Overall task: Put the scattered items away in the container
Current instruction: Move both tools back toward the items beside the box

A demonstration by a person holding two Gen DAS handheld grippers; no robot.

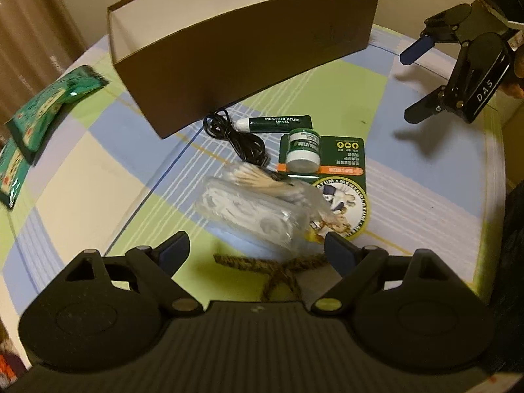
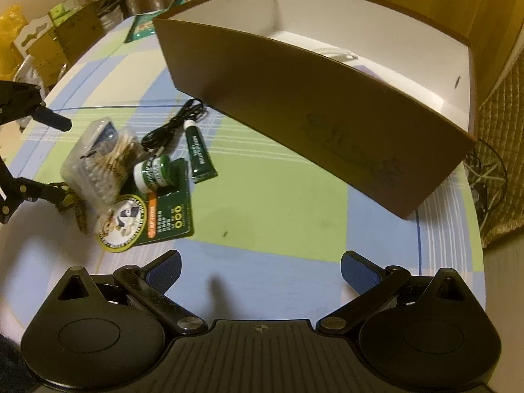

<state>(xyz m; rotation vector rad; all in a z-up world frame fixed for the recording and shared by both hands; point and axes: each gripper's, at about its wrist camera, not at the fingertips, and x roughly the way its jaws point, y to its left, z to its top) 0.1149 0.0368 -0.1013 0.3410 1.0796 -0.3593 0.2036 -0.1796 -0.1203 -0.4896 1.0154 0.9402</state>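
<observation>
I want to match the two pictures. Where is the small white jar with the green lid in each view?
Left wrist view: the small jar lies right of centre, on the green card, below the lip gel tube.
Right wrist view: the jar lies left of centre, on the same card, left of the tube.
Shared landmark: the brown box behind the items.

You have one brown box (image 2: 314, 104) on the desk (image 2: 278, 216), one black cable (image 1: 235, 134), one green lip gel tube (image 1: 278, 122), one small jar (image 1: 301, 150), one green card (image 1: 344, 163), one clear bag of cotton swabs (image 1: 258, 209), one twine piece (image 1: 281, 271), and two green packets (image 1: 49, 104).
</observation>
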